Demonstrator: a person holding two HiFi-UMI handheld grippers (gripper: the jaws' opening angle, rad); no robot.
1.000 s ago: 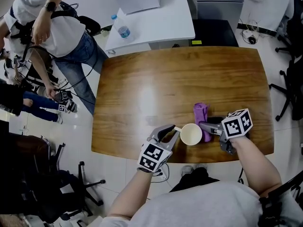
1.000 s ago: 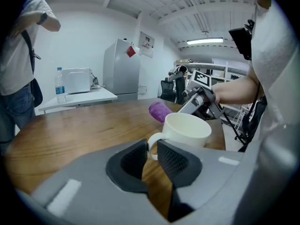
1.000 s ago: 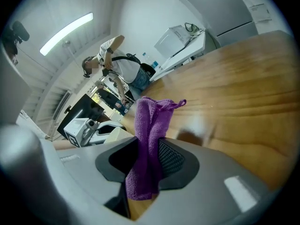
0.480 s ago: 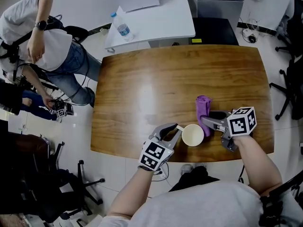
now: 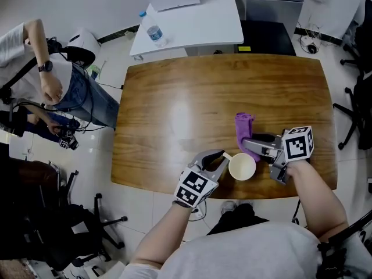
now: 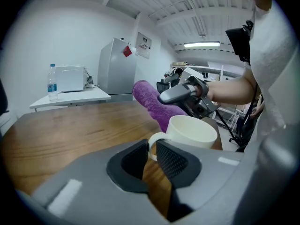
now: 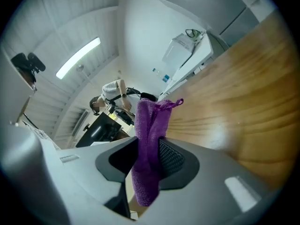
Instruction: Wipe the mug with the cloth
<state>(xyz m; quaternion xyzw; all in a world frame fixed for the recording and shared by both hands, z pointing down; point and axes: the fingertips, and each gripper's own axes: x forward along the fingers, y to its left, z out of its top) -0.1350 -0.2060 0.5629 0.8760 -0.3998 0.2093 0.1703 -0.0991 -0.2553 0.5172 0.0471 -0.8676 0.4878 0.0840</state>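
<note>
Lifted off the brown wooden table (image 5: 186, 97) since a second ago: purple terry cloth (image 5: 244, 127), clamped in right gripper (image 5: 251, 146), hanging just beside cream ceramic mug (image 5: 242, 167). Mug upright near table edge, inside bare. Left gripper (image 5: 221, 154) just closing, narrow, pressing the handle. Clear water bottle (image 5: 154, 35) label unreadable.

No readable words or numbers. Only black-and-white square patterns on the grey marker cubes (image 5: 193, 188); white wall sheet (image 6: 144, 45) and clear plastic bottle's blue label (image 5: 154, 37) too small to read.
</note>
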